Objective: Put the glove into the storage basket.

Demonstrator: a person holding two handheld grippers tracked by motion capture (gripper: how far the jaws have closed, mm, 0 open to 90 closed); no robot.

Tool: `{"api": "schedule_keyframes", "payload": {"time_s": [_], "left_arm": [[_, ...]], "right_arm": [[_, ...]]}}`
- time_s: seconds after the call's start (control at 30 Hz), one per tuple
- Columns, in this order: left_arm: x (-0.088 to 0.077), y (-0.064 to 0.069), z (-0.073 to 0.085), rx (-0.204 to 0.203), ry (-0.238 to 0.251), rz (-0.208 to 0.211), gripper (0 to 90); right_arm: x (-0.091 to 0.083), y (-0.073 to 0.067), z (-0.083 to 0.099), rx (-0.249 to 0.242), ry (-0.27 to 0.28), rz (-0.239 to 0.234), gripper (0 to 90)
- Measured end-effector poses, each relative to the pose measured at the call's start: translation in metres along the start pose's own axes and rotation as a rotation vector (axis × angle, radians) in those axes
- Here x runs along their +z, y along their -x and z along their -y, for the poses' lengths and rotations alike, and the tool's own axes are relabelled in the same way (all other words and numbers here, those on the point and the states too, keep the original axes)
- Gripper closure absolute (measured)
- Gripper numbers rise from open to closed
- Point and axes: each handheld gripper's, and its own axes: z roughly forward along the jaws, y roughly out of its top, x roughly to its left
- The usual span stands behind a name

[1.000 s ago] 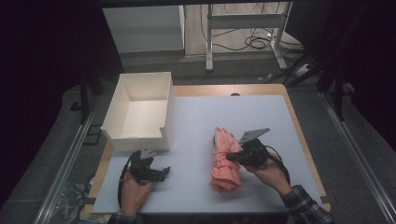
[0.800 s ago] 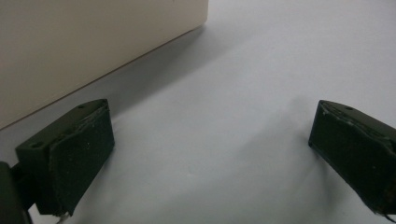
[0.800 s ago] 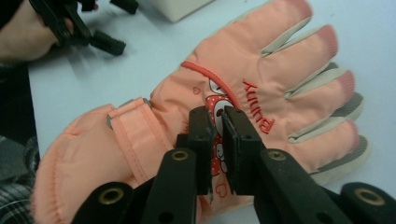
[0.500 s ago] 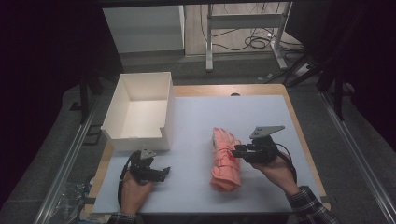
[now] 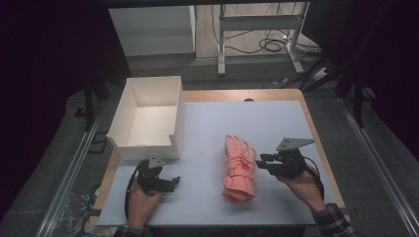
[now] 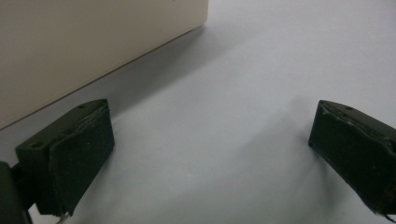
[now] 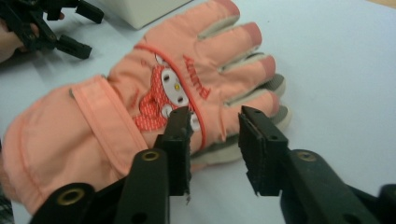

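Observation:
A pink glove (image 5: 239, 168) lies flat on the white mat (image 5: 207, 128), fingers pointing away from the person. It is actually two gloves stacked, with a cartoon patch on top (image 7: 140, 107). My right gripper (image 5: 259, 163) sits just right of the glove, its jaws partly apart with nothing between them (image 7: 215, 128). My left gripper (image 5: 173, 183) rests low on the mat at the front left, open wide and empty (image 6: 210, 140). It also appears in the far corner of the right gripper view (image 7: 60, 28).
A white open box (image 5: 148, 118) stands at the left of the table, and its near wall (image 6: 70, 46) is close beside my left gripper. A wooden table edge (image 5: 316, 133) borders the mat.
My right gripper has pulled back to the right, off the glove, and now sits beside it. The glove stays on the mat. The left gripper has not moved.

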Motion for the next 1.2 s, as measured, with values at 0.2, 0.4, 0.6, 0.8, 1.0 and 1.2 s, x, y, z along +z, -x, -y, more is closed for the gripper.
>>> {"api": "schedule_keyframes", "payload": {"time_s": [0.2, 0.4, 0.6, 0.8, 1.0, 1.2], "left_arm": [[0.0, 0.0, 0.0, 0.003, -0.002, -0.001, 0.2], [0.0, 0.0, 0.0, 0.003, -0.002, -0.001, 0.2], [0.0, 0.0, 0.0, 0.003, -0.002, -0.001, 0.2], [0.0, 0.0, 0.0, 0.003, -0.002, 0.0, 0.2], [0.0, 0.0, 0.0, 0.003, -0.002, 0.0, 0.2], [0.0, 0.0, 0.0, 0.003, -0.002, -0.001, 0.2]], "right_arm": [[-0.003, -0.002, 0.022, 0.015, -0.001, -0.022, 80.1], [0.002, -0.013, 0.043, 0.007, -0.04, -0.055, 89.3], [0.011, -0.024, 0.061, 0.009, -0.086, -0.086, 89.4], [0.016, -0.034, 0.067, 0.011, -0.087, -0.121, 89.4], [0.026, -0.04, 0.067, 0.01, -0.097, -0.129, 89.4], [0.035, -0.045, 0.065, 0.012, -0.101, -0.148, 89.3]]}}
